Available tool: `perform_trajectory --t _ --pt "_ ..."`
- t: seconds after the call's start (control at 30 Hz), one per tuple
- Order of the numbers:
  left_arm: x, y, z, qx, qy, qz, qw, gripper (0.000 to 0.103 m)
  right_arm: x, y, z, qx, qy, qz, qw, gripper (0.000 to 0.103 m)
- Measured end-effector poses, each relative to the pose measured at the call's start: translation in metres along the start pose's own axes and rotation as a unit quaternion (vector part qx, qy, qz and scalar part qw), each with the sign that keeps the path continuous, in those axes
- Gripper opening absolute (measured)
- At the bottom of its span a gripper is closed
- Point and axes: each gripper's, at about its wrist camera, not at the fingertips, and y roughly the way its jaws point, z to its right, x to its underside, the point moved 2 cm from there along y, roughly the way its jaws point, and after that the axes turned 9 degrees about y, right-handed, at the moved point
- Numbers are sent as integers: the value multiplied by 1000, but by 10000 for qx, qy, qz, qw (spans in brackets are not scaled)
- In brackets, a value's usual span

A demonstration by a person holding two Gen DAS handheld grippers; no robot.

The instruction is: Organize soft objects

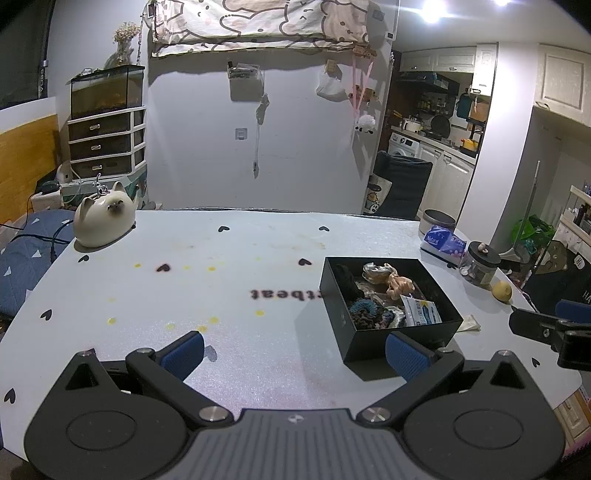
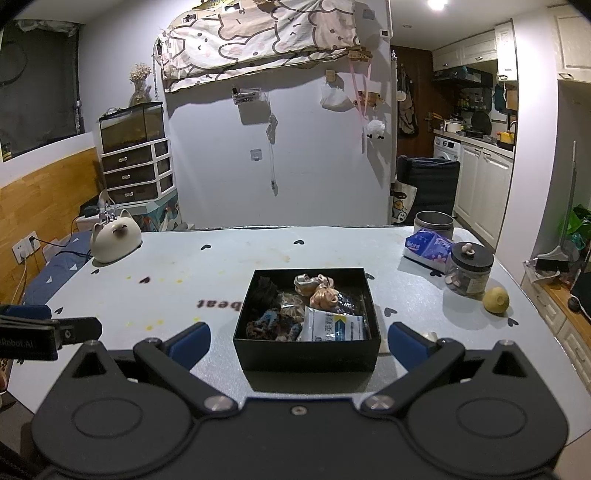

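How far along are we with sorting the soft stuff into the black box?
Looks done: the black box already holds scrunchies, including a peach satin one and a blue-brown one, plus a white packet. In hand: nothing; the left gripper and right gripper are both open and empty. Left: the tissue pack sits outside by the jar; whether it belongs inside is unclear.

Ahead of you, a pale wall (image 2: 314,155) carries a patterned cloth (image 2: 258,40) hung near the ceiling. At left, a drawer unit (image 2: 136,173) supports a tank (image 2: 131,125); at right, a kitchen (image 2: 476,147) opens beneath a bright ceiling light (image 1: 430,13).
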Motion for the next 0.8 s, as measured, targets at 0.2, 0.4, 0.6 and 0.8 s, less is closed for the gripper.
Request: perform_trajectory --t 0.2,0.4,0.6,0.8 --pt "0 0 0 -4 0 3 10000 103 0 0 1 -4 -7 -1 10000 103" --pt "-1 0 0 -1 0 2 10000 103 -1 1 0 -11 -5 -9 10000 103" --pt "-1 0 0 -2 2 2 10000 103 -1 1 -1 -15 -8 -12 10000 103" --pt "-1 0 1 -1 1 0 10000 103 -1 1 0 -12 -2 -10 10000 103"
